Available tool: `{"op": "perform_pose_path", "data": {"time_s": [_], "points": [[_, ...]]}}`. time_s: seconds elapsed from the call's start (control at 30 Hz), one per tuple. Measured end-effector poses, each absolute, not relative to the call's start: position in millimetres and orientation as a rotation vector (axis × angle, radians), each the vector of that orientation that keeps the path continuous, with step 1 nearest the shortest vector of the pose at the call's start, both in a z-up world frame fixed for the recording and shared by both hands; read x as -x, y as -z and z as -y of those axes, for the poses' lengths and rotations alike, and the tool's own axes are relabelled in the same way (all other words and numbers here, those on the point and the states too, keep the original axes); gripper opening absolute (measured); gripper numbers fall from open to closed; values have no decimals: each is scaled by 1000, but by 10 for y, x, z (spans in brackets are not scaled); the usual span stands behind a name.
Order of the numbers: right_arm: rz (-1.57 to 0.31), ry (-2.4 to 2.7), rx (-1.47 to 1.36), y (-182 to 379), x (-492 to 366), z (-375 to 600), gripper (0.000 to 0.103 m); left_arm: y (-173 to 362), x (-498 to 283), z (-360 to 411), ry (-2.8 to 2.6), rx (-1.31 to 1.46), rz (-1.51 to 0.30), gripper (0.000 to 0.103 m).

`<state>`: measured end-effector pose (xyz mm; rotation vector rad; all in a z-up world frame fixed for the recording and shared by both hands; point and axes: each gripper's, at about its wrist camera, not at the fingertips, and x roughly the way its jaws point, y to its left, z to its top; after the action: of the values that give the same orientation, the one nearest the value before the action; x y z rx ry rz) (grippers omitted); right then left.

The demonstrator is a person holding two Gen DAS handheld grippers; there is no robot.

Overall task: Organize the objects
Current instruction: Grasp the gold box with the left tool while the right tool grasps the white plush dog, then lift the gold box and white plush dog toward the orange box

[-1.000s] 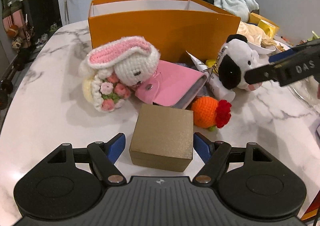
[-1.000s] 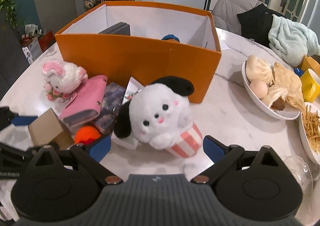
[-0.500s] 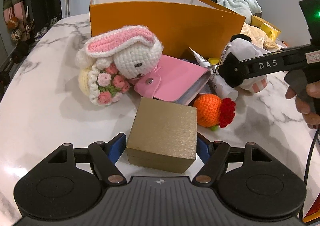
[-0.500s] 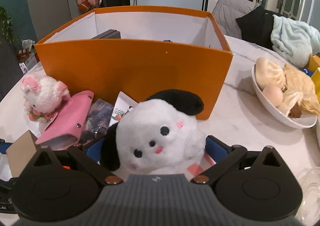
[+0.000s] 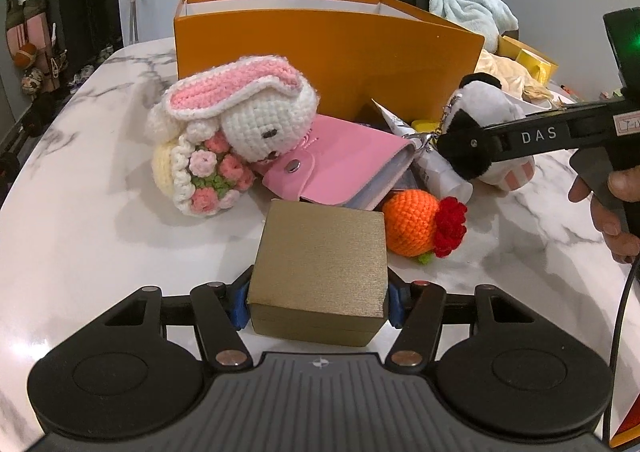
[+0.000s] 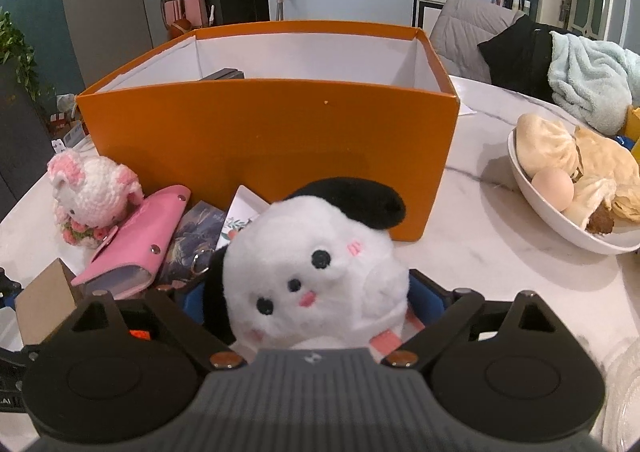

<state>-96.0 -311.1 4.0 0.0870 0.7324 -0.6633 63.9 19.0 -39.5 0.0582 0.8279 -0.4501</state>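
Observation:
My left gripper (image 5: pixel 316 302) is shut on a small gold box (image 5: pixel 320 272) that rests on the marble table (image 5: pixel 80 236). My right gripper (image 6: pixel 304 300) is shut on a white and black plush dog (image 6: pixel 316 272); it also shows in the left wrist view (image 5: pixel 480 119). An open orange box (image 6: pixel 264 143) stands behind, with a dark item inside. A crochet bunny (image 5: pixel 236 131), a pink wallet (image 5: pixel 344 167) and an orange crochet fruit (image 5: pixel 416 228) lie in front of it.
A white bowl of buns and an egg (image 6: pixel 576 187) sits at the right. A light blue towel (image 6: pixel 588 79) lies behind it. A white tube and cards (image 5: pixel 432 167) lie between the wallet and the dog.
My left gripper has closed on the gold box. My right gripper has moved in around the plush dog and closed on it.

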Motion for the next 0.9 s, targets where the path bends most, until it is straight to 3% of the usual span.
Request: {"op": "perform_pose_path", "data": {"time_s": [0.9], "points": [[-709, 637, -93, -124, 1328, 2736, 94, 385, -542, -240, 403, -18, -833, 70]]}}
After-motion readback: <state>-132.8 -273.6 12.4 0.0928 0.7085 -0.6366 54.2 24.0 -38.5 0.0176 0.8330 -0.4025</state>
